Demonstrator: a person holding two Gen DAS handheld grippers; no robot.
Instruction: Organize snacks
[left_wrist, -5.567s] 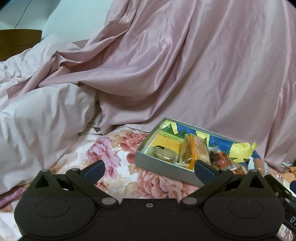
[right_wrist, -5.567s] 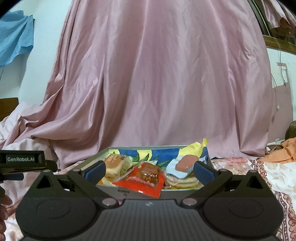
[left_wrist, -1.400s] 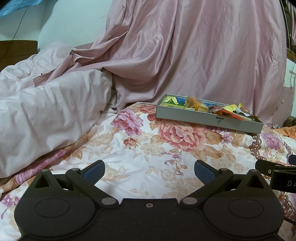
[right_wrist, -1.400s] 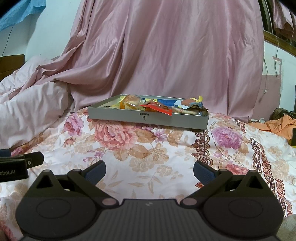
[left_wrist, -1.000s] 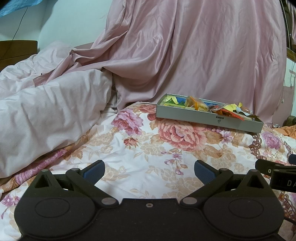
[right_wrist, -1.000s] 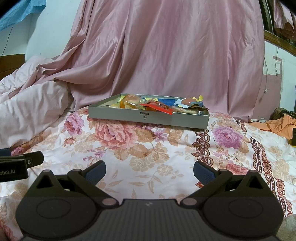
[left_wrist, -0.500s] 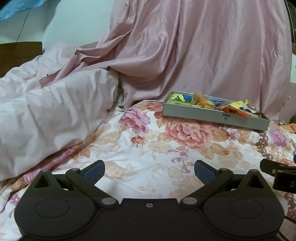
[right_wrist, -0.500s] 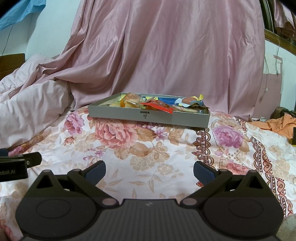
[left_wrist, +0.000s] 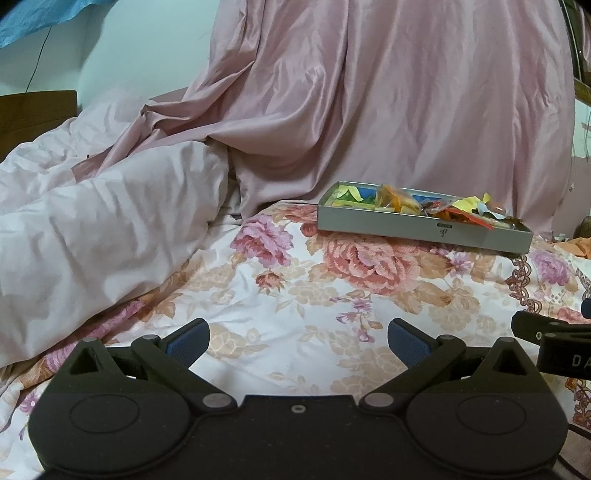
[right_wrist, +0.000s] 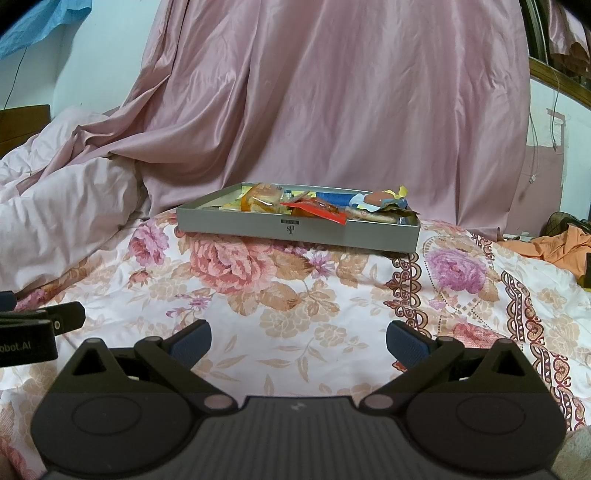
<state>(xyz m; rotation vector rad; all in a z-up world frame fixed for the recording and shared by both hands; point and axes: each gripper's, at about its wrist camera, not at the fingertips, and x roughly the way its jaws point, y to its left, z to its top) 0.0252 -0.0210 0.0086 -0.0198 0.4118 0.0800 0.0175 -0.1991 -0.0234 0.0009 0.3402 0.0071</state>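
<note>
A shallow grey box (right_wrist: 295, 230) full of wrapped snacks sits on the floral bedspread at the far side of the bed; it also shows in the left wrist view (left_wrist: 421, 225). A red packet (right_wrist: 314, 210) lies on top, with orange-wrapped cakes (right_wrist: 260, 201) to its left. My left gripper (left_wrist: 298, 338) is open and empty, low over the bedspread, well short of the box. My right gripper (right_wrist: 298, 338) is open and empty, also well short of the box.
A pink duvet (left_wrist: 92, 229) is heaped on the left. A pink curtain (right_wrist: 332, 103) hangs behind the box. Orange cloth (right_wrist: 561, 247) lies at the right edge. The floral bedspread (right_wrist: 295, 295) stretches between grippers and box.
Both grippers have pulled back from right over the box to well away from it. In the last second the left view swung a little left; the right barely moved.
</note>
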